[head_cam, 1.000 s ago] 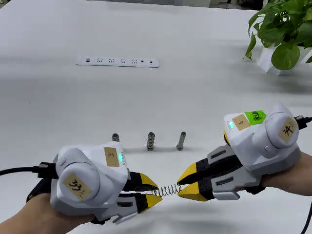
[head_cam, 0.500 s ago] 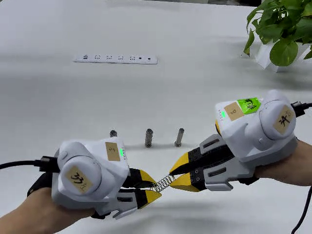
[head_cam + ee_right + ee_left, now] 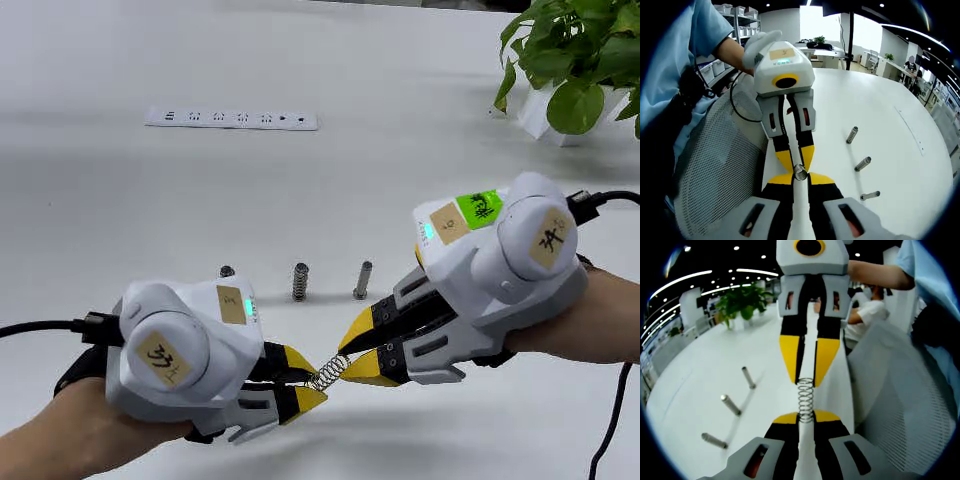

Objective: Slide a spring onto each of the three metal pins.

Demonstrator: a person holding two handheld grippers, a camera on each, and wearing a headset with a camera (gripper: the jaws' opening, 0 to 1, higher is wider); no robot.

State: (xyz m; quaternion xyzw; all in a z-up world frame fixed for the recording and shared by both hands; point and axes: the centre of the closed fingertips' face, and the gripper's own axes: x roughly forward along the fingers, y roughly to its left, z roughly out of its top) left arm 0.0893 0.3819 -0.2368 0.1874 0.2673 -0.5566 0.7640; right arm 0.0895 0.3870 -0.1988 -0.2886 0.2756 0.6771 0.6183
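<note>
Here we hold one spring (image 3: 327, 372) between the two claws, just above the table (image 3: 150, 210). The left gripper (image 3: 312, 383) is clamped on the spring's lower end. In the left gripper view the spring rises straight from between its yellow tips, pinched at the base. The right gripper (image 3: 350, 362) meets it tip to tip, and its jaws are closed on the other end of the same spring. The spring thus bridges the short gap between the two pairs of tips, tilted up toward the right one. In the right gripper view we see the spring nearly end on, seated between that gripper's own tips.

Beyond the claws, three pins stand in a row on the table, well apart from the held spring. The middle pin (image 3: 301, 268) wears a second spring (image 3: 299, 287). The right pin (image 3: 361, 280) shows a smooth shaft. The left pin (image 3: 227, 271) peeks over the left gripper's housing, and we cannot tell what it carries. Farther back lie a strip (image 3: 232, 119) and, at the right corner, a plant (image 3: 575, 60).
</note>
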